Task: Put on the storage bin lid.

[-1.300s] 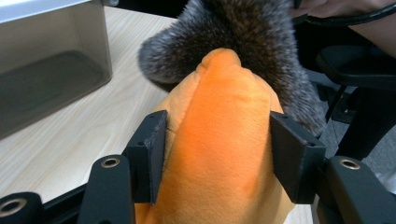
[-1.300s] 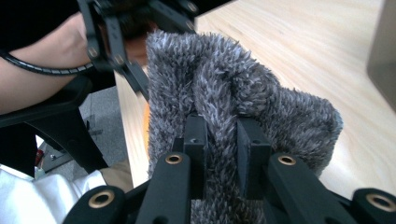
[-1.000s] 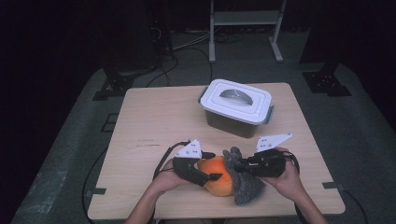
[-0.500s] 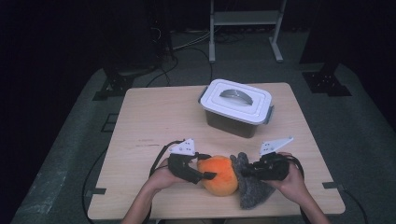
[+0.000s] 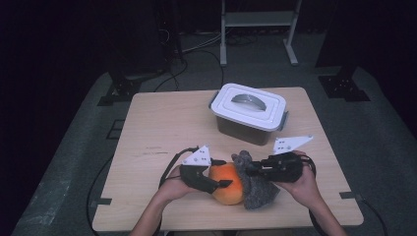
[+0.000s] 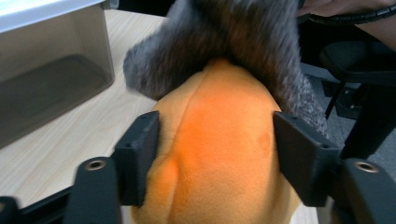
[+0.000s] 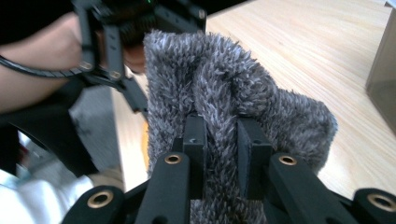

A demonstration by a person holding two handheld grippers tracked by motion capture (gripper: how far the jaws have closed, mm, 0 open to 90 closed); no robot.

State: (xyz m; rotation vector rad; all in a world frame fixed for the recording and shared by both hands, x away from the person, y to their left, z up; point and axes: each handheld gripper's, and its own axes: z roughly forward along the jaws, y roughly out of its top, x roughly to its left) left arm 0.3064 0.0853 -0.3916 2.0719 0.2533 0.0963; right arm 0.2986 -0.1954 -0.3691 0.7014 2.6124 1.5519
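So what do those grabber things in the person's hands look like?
Each gripper, left and right, is black, with two flat black jaws on arms fixed by brass-ringed screws. A pale grey three-cornered plate with small dark dots sits on top of each. A black cable loops off the left one. The forearms are bare, no sleeves.

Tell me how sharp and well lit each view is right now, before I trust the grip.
High view: the table is evenly lit, its surroundings dark, the image a little soft. Left gripper view: the orange plush is sharp and bright, the grey fur above it blurred. Right gripper view: fur and pads are crisp, the far hand soft.
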